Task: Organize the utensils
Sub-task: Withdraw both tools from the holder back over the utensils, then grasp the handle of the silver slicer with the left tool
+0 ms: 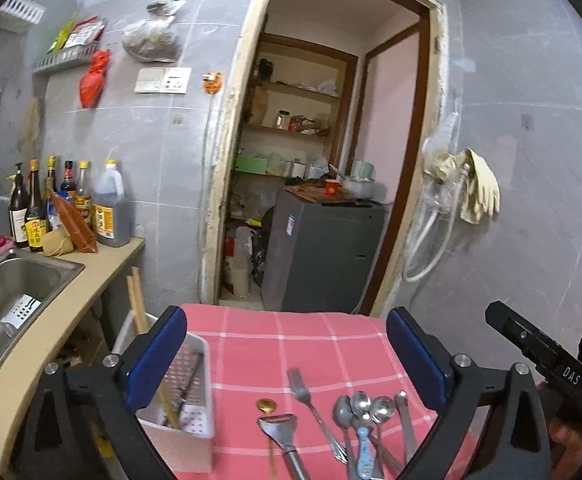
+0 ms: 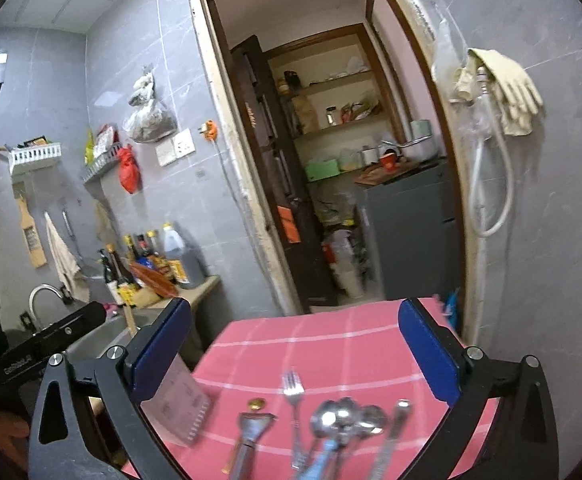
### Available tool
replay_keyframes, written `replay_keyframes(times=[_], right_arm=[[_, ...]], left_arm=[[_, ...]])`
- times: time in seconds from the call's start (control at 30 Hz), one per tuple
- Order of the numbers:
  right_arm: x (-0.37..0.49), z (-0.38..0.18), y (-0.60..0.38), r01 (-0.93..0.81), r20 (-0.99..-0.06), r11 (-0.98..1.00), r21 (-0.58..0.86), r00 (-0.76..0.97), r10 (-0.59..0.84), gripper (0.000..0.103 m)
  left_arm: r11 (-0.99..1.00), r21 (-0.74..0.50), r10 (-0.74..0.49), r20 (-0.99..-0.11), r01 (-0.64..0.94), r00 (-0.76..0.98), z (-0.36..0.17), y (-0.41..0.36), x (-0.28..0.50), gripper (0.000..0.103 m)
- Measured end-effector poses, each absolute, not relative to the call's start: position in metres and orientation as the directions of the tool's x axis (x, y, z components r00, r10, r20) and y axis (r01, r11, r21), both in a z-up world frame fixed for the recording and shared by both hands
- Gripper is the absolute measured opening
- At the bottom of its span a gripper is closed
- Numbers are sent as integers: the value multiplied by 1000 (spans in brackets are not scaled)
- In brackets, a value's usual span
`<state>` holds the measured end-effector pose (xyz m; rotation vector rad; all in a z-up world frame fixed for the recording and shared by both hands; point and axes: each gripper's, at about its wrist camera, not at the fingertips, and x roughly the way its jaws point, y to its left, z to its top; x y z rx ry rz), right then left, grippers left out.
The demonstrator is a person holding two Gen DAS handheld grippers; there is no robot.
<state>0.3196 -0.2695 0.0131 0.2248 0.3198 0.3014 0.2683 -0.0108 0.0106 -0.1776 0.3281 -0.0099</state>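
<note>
Hovering low over the near edge of the table, both grippers: left gripper spread wide and holding nothing, right gripper likewise spread and empty. Framing the utensils between blue pads in each wrist view.

Lying loose on the pink checked cloth, side by side: peeler, with a small gold spoon just beyond its blade; fork; a cluster of spoons, bowls touching and overlapping; a knife on the far right. Running lengthwise toward and away from the cameras, every one: tines, bowls and blade pointing away, handles trailing back under the lower edge of the frame and out of sight.

Standing at the table's left edge, touching the cloth: a white perforated caddy, already holding wooden chopsticks and something dark, too dim to name.

Judging by this, sitting at the very start of a pick, nothing gripped yet, most pieces waiting. Calling next for dropping one gripper over a single handle, closing across its narrow width rather than along its length, then lifting and tipping it upright into the caddy. Likely trouble: dragging neighbours out of the spoon cluster, so starting with the fork or peeler looks safer.

Beyond the table: sink and sauce bottles along the left counter, then a doorway with a grey fridge, gloves hanging on the right wall.
</note>
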Motion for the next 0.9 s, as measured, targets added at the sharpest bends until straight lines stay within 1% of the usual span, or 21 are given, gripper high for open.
replay_keyframes(times=[0.33, 0.5, 0.73, 0.8, 0.87, 0.9], right_arm=[[327, -15, -309, -211, -365, 950, 228, 886, 285, 102], [338, -40, -320, -216, -429, 948, 234, 852, 300, 102], [356, -78, -325, -262, -505, 924, 279, 778, 373, 101], [364, -89, -324, -270, -530, 915, 300, 750, 395, 100], [372, -101, -322, -276, -554, 910, 309, 726, 408, 91], [374, -106, -321, -277, -562, 909, 310, 718, 411, 89]], left_arm=[[988, -157, -65, -381, 5, 922, -15, -52, 279, 102], [988, -152, -61, -439, -7, 896, -38, -64, 288, 102], [983, -181, -90, -534, -10, 841, -71, -68, 306, 102], [976, -218, -110, -565, -19, 818, -83, -66, 312, 101], [970, -241, -119, -583, -32, 804, -93, -65, 316, 94], [967, -253, -124, -604, -42, 787, -100, -64, 319, 91]])
